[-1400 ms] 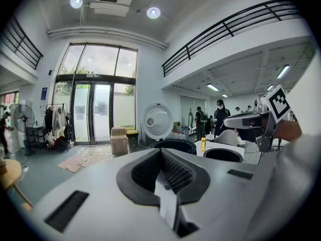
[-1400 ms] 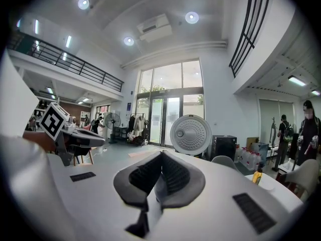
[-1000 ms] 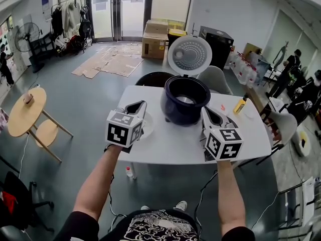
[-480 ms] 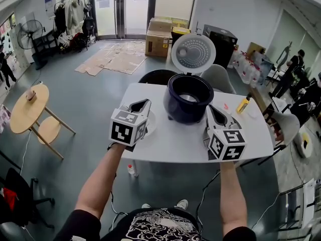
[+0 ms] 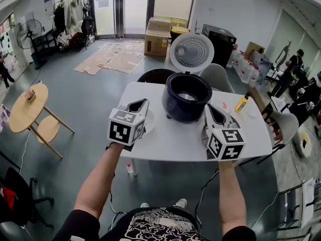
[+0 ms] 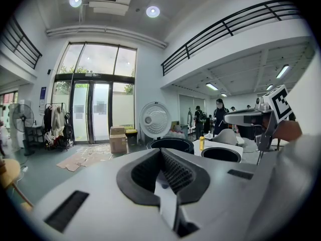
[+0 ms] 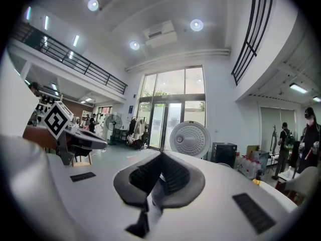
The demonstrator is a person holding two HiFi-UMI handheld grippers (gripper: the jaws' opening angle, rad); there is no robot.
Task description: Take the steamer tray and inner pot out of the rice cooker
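The dark blue rice cooker (image 5: 186,103) stands on the white table (image 5: 170,143) with its round white lid (image 5: 191,52) tipped up behind it. Metal shows inside the cooker's opening (image 5: 186,96); I cannot tell tray from pot. My left gripper (image 5: 140,105) hovers just left of the cooker, shut and empty. My right gripper (image 5: 210,110) hovers just right of it, also shut and empty. In the left gripper view the jaws (image 6: 165,177) meet with nothing between them, and the lid (image 6: 154,119) shows ahead. The right gripper view shows the same closed jaws (image 7: 159,177) and the lid (image 7: 190,139).
A white dish (image 5: 148,124) lies on the table beside my left gripper. A yellow bottle (image 5: 242,104) stands at the table's right end. Chairs (image 5: 155,77) stand behind the table, cardboard boxes (image 5: 156,36) further back, and a round wooden table (image 5: 27,109) at left.
Both grippers stay where they were, shut. Only the head view shifts slightly.
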